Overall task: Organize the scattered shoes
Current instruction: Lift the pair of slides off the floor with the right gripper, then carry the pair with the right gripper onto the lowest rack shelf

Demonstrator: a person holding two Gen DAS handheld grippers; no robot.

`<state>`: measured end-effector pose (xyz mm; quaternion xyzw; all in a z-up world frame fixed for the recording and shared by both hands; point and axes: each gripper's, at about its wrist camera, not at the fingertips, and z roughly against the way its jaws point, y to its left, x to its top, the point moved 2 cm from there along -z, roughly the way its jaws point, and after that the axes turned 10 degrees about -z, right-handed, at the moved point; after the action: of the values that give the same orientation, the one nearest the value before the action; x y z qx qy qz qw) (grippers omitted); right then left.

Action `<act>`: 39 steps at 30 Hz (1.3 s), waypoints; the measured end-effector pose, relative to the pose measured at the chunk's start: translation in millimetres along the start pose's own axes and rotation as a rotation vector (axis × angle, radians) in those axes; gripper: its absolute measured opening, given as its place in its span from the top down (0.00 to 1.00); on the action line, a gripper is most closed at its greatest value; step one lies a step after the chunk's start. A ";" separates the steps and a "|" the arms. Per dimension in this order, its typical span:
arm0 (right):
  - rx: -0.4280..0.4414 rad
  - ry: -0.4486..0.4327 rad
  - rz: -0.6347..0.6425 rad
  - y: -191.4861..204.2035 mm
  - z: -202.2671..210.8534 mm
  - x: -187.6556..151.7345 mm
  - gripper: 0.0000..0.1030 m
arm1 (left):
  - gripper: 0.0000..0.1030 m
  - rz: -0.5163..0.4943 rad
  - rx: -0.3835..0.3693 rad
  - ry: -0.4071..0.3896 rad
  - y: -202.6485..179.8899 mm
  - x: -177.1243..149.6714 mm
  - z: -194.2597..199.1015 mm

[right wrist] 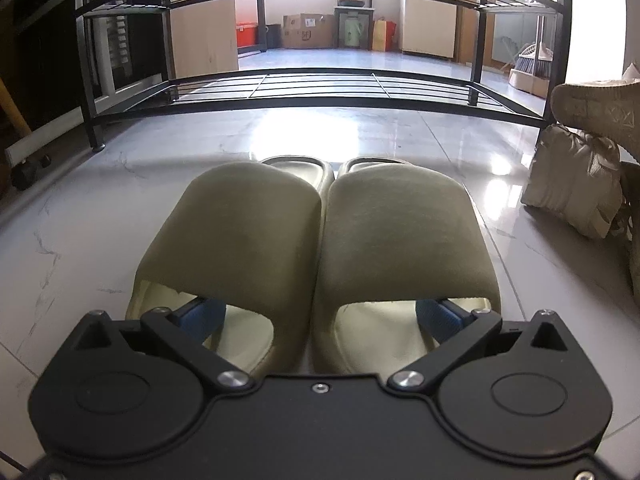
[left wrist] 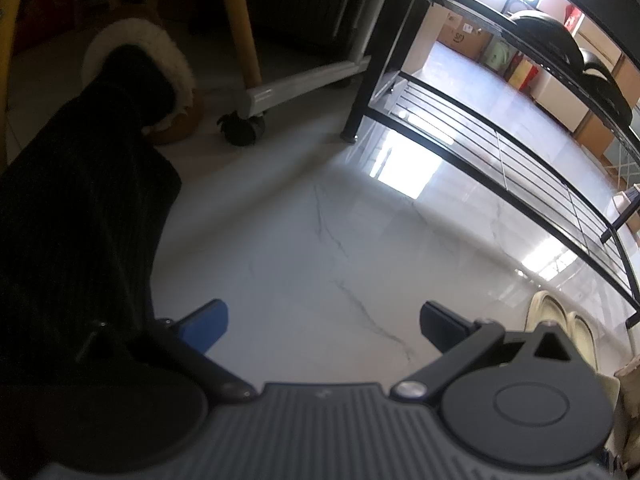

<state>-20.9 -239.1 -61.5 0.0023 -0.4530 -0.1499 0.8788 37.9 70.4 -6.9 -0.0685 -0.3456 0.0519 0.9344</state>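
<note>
Black metal wire shoe rack (right wrist: 320, 88) stands on glossy marbled floor tile (right wrist: 80, 208) beyond two beige foam slippers (right wrist: 316, 240) lying side by side, one finger of the spread right tool (right wrist: 320, 316) inside each, beige knit sneakers (right wrist: 576, 184) nearby, left tool (left wrist: 324, 324) spread, empty.

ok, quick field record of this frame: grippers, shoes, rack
left gripper: open, empty, over bare floor
right gripper: open, one of its fingers inside each slipper
slippers: beige pair, side by side on floor, toes toward rack
rack: black metal, bottom shelf bare in the right wrist view
sneakers: beige, piled at right
fur-lined boot: on floor, far left
</note>
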 end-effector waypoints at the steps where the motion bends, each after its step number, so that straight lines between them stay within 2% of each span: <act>1: 0.002 -0.003 0.004 0.2 0.3 0.1 0.00 | 0.01 0.000 0.000 0.000 0.3 -0.2 -0.1; 2: 0.003 -0.006 0.009 0.4 0.7 0.2 0.00 | 0.01 0.000 0.001 0.001 0.3 -0.3 -0.3; 3: 0.005 -0.009 0.014 0.6 1.1 0.3 0.06 | 0.01 -0.001 0.001 0.002 0.2 -0.3 -0.5; 4: 0.013 -0.015 0.020 1.4 2.0 0.9 0.17 | 0.01 -0.002 0.002 0.003 0.0 -0.4 -0.8; 5: 0.022 -0.020 0.026 2.3 3.0 1.6 0.24 | 0.01 -0.002 0.002 0.004 -0.1 -0.4 -0.8; 6: 0.040 -0.021 0.036 4.1 3.9 2.6 0.44 | 0.01 -0.002 0.002 0.004 -0.1 -0.4 -0.8; 7: 0.041 -0.025 0.045 6.2 5.0 3.9 0.52 | 0.01 -0.001 0.002 0.004 0.0 -0.6 -0.8; 15: 0.067 -0.054 0.059 10.1 11.4 10.2 0.64 | 0.01 0.002 0.001 0.003 0.3 -0.7 -1.4; 24: 0.102 -0.150 0.023 9.9 32.2 29.7 0.68 | 0.01 0.006 -0.004 -0.001 2.0 0.0 -3.1; 30: 0.148 -0.179 0.009 11.3 50.3 38.6 0.68 | 0.01 0.007 -0.005 -0.001 3.0 0.8 -5.7; 35: 0.185 -0.260 0.021 16.6 73.2 53.0 0.68 | 0.01 0.010 -0.007 -0.003 1.9 0.7 -7.0; 38: 0.202 -0.326 0.030 17.6 87.6 65.6 0.68 | 0.01 0.010 -0.007 -0.002 2.4 0.9 -7.3; 39: 0.209 -0.374 0.033 16.4 96.7 75.6 0.68 | 0.01 0.009 -0.007 -0.002 2.2 1.1 -7.6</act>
<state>-52.5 -230.8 58.0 0.0582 -0.6214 -0.0856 0.7767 43.6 72.0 -12.3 -0.0735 -0.3462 0.0549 0.9337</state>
